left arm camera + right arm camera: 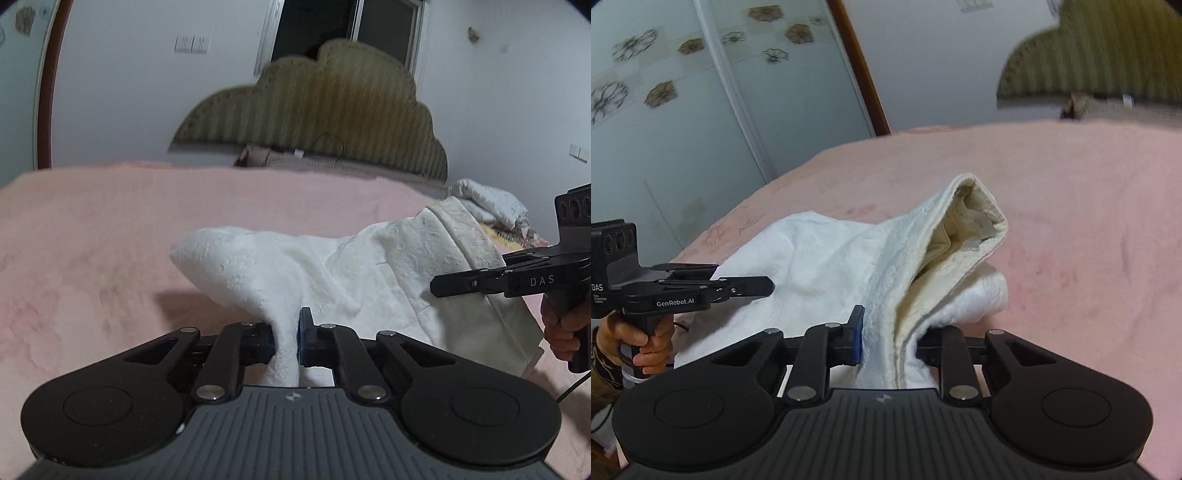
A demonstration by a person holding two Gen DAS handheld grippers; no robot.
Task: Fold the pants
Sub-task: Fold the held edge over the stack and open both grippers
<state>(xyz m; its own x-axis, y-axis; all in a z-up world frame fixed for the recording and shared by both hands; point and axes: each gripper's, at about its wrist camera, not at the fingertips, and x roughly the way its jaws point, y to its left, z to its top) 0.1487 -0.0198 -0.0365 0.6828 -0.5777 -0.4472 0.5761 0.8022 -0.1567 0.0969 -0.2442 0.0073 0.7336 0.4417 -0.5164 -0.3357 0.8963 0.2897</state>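
The white pants (332,273) are bunched on the pink bed (92,236), lifted at two points. The left gripper (286,341) pinches a fleecy fold; the right gripper (890,343) pinches what looks like the waistband edge.

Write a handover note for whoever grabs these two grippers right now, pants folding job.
Left gripper: shut on the white pants, pinching a bunched fold of fleecy fabric.
Right gripper: shut on the pants at the waistband end, where the cream lining and label show.
The pants are partly lifted between both grippers, the rest resting on the pink blanket; the headboard is ahead.
Done: both grips secured, cloth gathered and raised.
Left: lay it over, flatten, finish the folds. How many folds are already made cannot be told.
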